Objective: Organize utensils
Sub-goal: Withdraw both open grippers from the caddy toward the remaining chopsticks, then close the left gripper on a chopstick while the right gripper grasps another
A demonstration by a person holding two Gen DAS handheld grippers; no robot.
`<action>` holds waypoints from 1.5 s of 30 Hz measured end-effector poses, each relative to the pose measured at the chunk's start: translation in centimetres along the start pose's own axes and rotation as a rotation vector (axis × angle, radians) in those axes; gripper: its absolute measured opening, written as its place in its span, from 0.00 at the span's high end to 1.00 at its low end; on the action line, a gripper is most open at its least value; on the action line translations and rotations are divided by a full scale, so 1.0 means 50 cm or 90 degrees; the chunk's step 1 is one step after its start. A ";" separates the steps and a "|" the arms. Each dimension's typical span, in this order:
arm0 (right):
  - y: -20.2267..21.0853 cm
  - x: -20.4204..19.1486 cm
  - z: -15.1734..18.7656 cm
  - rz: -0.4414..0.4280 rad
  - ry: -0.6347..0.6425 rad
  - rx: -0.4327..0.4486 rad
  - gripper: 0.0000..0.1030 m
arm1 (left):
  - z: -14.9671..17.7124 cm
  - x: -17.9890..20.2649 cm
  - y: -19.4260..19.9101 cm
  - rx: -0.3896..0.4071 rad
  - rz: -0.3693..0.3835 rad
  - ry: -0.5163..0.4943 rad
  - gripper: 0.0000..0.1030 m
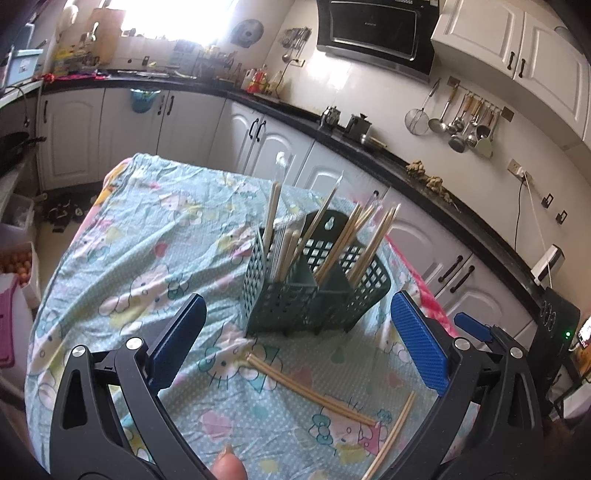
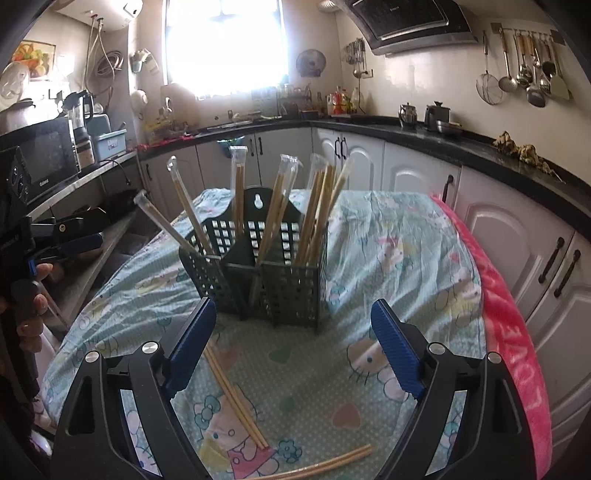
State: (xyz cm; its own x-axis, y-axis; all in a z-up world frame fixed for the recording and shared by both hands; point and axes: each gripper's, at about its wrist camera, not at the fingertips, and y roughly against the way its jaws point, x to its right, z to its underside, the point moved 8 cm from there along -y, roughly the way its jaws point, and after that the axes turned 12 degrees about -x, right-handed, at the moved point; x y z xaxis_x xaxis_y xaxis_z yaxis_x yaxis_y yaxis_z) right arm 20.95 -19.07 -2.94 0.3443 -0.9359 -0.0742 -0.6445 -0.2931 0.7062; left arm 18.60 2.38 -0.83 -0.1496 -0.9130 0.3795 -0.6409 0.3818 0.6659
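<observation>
Perforated green plastic caddy [image 2: 258, 266], slim bamboo chopsticks [image 2: 236, 398]

A bright window [image 2: 225, 48] lets in a lot of white light at the far end of the kitchen. Under it runs a long black counter [image 2: 436, 142] that bends around the room. White cupboard doors [image 2: 417, 173] with dark handles sit below the counter. More white cupboards [image 1: 517, 55] hang high on the wall. A black cooker hood [image 1: 376, 33] is next to them. Spoons and ladles [image 1: 465, 122] hang from a rail on the pale tiled wall. A black microwave [image 2: 48, 157] stands on a shelf at the left. The table [image 2: 399, 236] wears a blue cartoon cat cloth.
</observation>
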 end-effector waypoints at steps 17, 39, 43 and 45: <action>-0.039 0.021 0.104 0.017 -0.022 -0.071 0.19 | 0.080 -0.019 -0.065 -0.073 -0.010 0.018 0.11; -0.062 0.057 0.206 0.033 -0.102 -0.168 0.19 | 0.158 -0.048 -0.209 -0.191 0.029 0.085 0.21; -0.069 0.067 0.228 0.029 -0.136 -0.191 0.19 | 0.172 -0.058 -0.241 -0.222 0.047 0.116 0.30; -0.076 0.075 0.236 0.027 -0.153 -0.205 0.20 | 0.176 -0.063 -0.254 -0.232 0.052 0.127 0.35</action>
State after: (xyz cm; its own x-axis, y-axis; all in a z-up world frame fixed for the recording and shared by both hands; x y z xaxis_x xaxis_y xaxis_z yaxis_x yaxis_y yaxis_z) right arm 16.65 -23.78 -14.19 0.1283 -0.9761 -0.1752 -0.3944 -0.2123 0.8941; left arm 20.56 -0.86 -16.13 -0.0175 -0.8458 0.5332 -0.3197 0.5100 0.7985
